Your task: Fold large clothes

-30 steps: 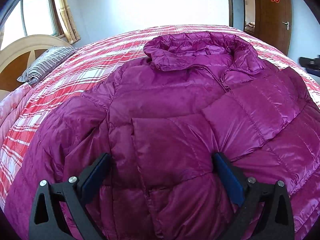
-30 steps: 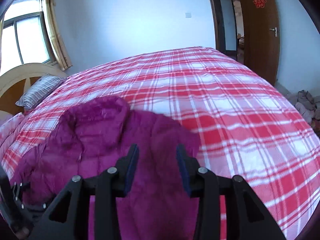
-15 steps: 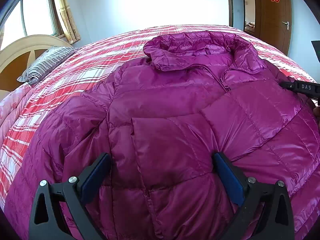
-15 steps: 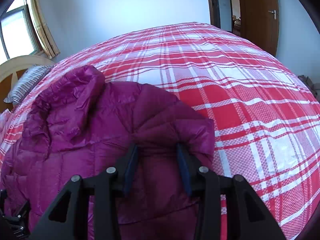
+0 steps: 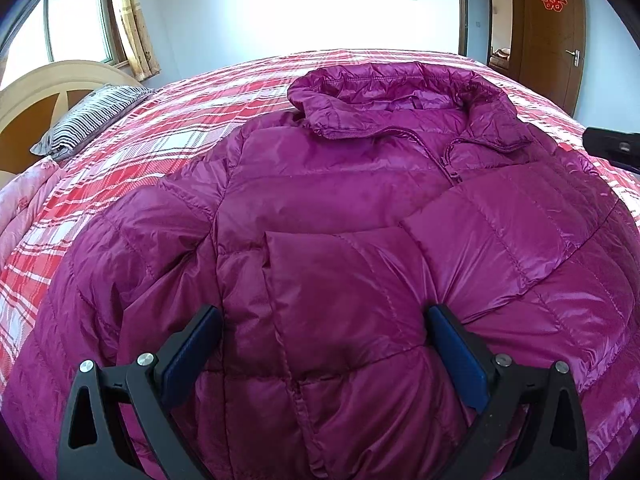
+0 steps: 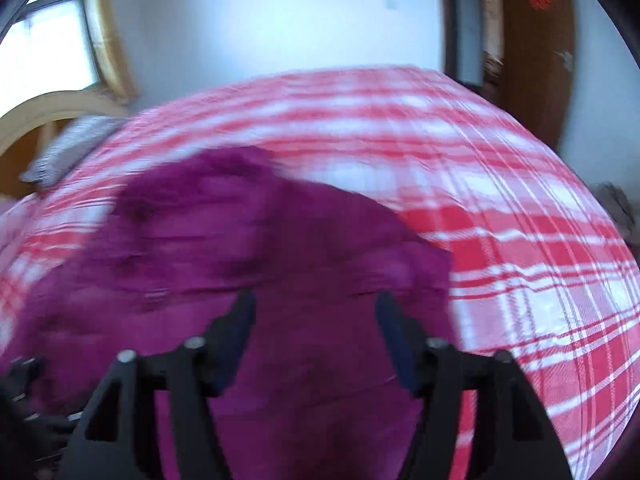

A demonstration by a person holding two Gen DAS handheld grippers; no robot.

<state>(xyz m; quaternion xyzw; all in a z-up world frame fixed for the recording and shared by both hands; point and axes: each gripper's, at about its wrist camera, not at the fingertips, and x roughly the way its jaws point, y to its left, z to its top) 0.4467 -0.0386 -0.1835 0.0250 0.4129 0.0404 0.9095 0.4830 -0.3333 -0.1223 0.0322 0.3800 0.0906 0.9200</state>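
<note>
A shiny purple puffer jacket (image 5: 344,208) lies front up on the red plaid bed (image 5: 168,136), collar toward the far side. One sleeve is folded across its chest. My left gripper (image 5: 324,324) hovers over the jacket's lower front, its jaws wide apart and its pads clear of the fabric. In the blurred right wrist view my right gripper (image 6: 316,312) is over the jacket's (image 6: 224,248) right shoulder edge. Its jaws are opening, with purple fabric seen between them but not pinched. The right gripper's black tip (image 5: 612,146) also shows at the right edge of the left wrist view.
A striped pillow (image 5: 92,116) and a cream headboard (image 5: 60,80) are at the left. A window (image 5: 76,20) with a curtain is behind them. A wooden door (image 5: 548,36) stands at the far right. Bare plaid bedding (image 6: 500,240) stretches right of the jacket.
The right gripper's jaws have spread wider and it has drawn back from the jacket's shoulder edge, leaving the view blurred. The left gripper has stayed still and open.
</note>
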